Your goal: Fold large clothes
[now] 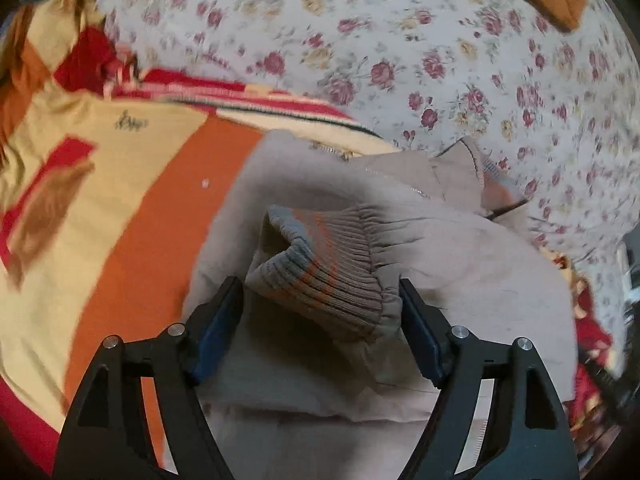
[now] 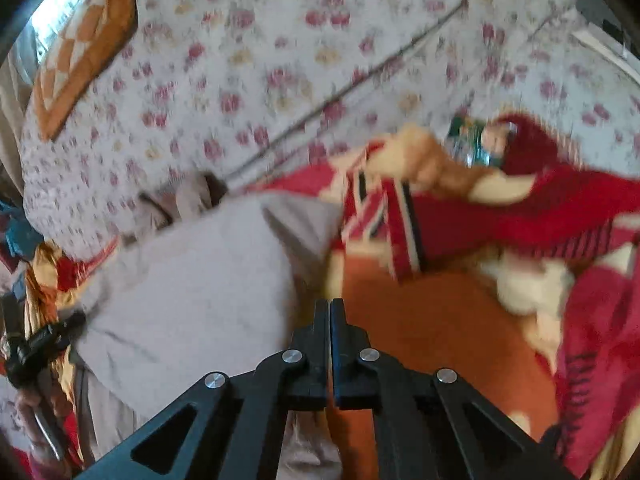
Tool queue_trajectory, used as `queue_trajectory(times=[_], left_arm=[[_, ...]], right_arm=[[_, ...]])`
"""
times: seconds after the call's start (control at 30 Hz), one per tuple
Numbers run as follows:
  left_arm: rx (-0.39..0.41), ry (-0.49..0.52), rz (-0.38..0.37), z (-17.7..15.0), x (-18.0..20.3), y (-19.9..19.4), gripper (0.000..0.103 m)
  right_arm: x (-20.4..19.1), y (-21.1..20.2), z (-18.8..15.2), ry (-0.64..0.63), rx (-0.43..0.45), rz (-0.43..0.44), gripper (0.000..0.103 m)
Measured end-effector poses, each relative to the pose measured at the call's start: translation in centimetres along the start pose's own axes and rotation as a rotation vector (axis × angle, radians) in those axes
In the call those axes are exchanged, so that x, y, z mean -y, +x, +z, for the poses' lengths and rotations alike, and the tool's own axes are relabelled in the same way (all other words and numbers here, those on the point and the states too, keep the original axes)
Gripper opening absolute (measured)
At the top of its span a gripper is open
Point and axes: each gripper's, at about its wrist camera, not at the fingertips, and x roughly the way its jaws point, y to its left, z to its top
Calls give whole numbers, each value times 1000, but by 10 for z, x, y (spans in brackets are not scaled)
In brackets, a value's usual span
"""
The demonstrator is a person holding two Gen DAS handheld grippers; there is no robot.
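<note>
Left wrist view. Nearest the lens, the left gripper [image 1: 320, 312] is standing wide, its two blue pads flanking but not pressing the ribbed cuff [image 1: 320, 268] of a beige jacket [image 1: 460, 264]. The cuff is lying loose between the jaws, at 12 o'clock from the fingers, so nothing is being held. The sleeve is lying across the jacket body, suggesting that one sleeve is already folded inward; a zipper [image 1: 416, 190] and a ribbed collar [image 1: 472, 160] are showing at 1 o'clock from the cuff. At 9 o'clock, an orange, cream and red blanket [image 1: 120, 208] is lying under the jacket; at 12 to 2 o'clock, a floral bedsheet [image 1: 440, 60] is covering the bed.

Right wrist view. Nearest the lens, the right gripper [image 2: 330, 312] is pressed fully together with nothing visible between its fingers. At 10 o'clock from it the jacket body [image 2: 192, 280] is lying fairly flat; at 3 o'clock the blanket [image 2: 440, 320] is showing bare, and at 1 o'clock a striped red knit garment [image 2: 500, 216] is lying bunched and unfolded. At 9 o'clock, at the frame's edge, the other gripper is dimly showing, too blurred to read.

Progress, as a judgement: the fold is looking early to middle, with the body still to be doubled over and at least one further garment waiting.

Containers: none is appearing in either view; a small green-labelled object [image 2: 468, 140] at 1 o'clock is too blurred to identify.
</note>
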Motion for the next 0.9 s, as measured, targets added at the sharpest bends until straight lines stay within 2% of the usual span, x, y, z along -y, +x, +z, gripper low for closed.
queue_trajectory(times=[0.07, 0.1, 0.13, 0.2, 0.27, 0.3, 0.37, 0.43, 0.5, 0.57, 0.63, 0.7, 0.77, 0.87, 0.9], left_arm=[[3, -19, -40, -1, -5, -6, 77], [10, -17, -39, 0, -6, -9, 77], [23, -16, -36, 1, -7, -13, 77], [26, -31, -52, 4, -10, -17, 77], [27, -54, -76, 7, -14, -22, 77], [35, -64, -80, 9, -14, -25, 77], [70, -94, -77, 12, -21, -36, 77], [101, -111, -89, 12, -26, -47, 77], [123, -118, -105, 11, -24, -51, 77], [115, -86, -134, 8, -12, -50, 77], [111, -39, -152, 3, 1, -51, 77], [127, 21, -136, -5, 14, -53, 77], [139, 98, -61, -12, 28, -48, 77], [106, 121, 35, -14, 30, -28, 77], [67, 98, 61, -14, 25, -15, 77]], right_arm=[[-3, -10, -5, 13, 5, 59, 25], [-3, -15, -10, 18, 1, 84, 57], [-7, -16, -14, 21, 5, 116, 72], [-17, -7, -18, 5, 2, 148, 71], [-21, 9, -24, -20, -33, 140, 44], [-23, 20, -25, -22, -62, 135, 22], [-22, 20, -25, -14, -53, 125, 9], [-28, 2, -21, -89, 2, 75, 4], [-28, -8, -18, -130, 38, -10, 4], [-20, -2, -17, -114, 14, -58, 3], [-10, 1, -16, -56, -10, -71, 3], [1, -12, -12, 34, 25, -63, 4], [-3, -24, -6, 40, 66, -16, 7], [-33, -20, 0, -51, 68, 49, 18], [-41, -14, 0, -71, 60, 66, 36]])
